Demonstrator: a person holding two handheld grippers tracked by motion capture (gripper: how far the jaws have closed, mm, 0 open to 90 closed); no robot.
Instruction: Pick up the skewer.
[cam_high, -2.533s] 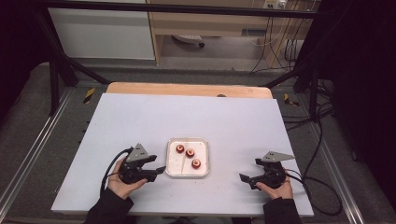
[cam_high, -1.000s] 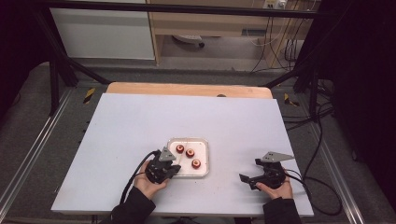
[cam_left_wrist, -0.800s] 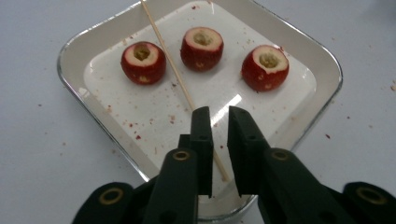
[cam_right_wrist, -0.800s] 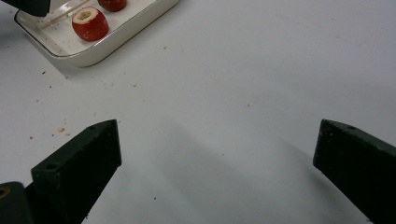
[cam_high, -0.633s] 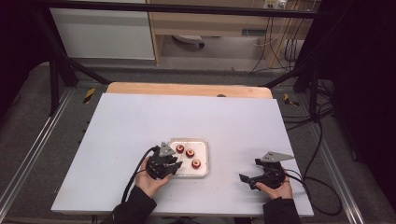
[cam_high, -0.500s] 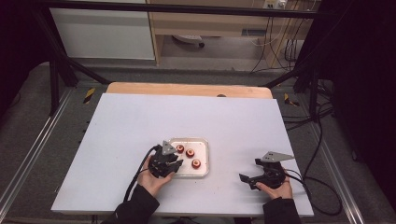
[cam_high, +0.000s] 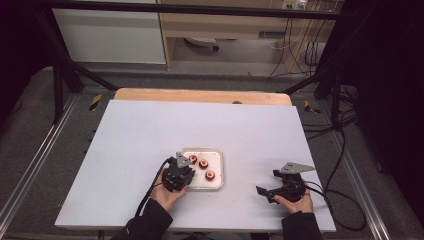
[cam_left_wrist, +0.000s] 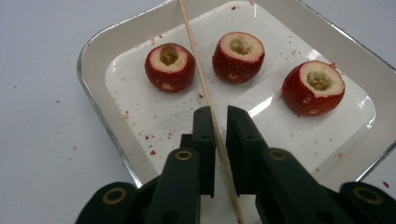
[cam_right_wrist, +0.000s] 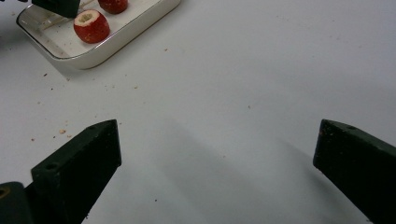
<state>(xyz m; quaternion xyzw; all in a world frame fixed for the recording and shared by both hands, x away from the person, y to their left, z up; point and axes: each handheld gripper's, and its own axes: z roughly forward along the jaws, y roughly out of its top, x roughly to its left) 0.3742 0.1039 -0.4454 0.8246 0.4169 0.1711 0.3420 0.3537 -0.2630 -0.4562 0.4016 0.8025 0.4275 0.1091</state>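
Note:
A white tray (cam_high: 221, 176) holds three cored red fruits (cam_left_wrist: 169, 66) (cam_left_wrist: 239, 56) (cam_left_wrist: 314, 88), seen from above too (cam_high: 203, 163). A thin wooden skewer (cam_left_wrist: 196, 60) runs over the tray between the left and middle fruit. My left gripper (cam_left_wrist: 217, 112) hangs over the tray's near left part (cam_high: 183, 163). Its jaws have just been closing around the skewer; they stand almost together, and a narrow gap still shows beside the stick. My right gripper (cam_high: 268, 183) rests on the table right of the tray, open wide and empty (cam_right_wrist: 217, 135).
The tray (cam_right_wrist: 116, 43) lies up and left in the right gripper view, with one fruit (cam_right_wrist: 91, 25) near its edge. Red crumbs dot the white table (cam_high: 150, 130). A wooden strip (cam_high: 200, 96) borders the far edge. Cables trail off the right side.
My left gripper moved right from beside the tray to over its left part. The right gripper stayed where it was.

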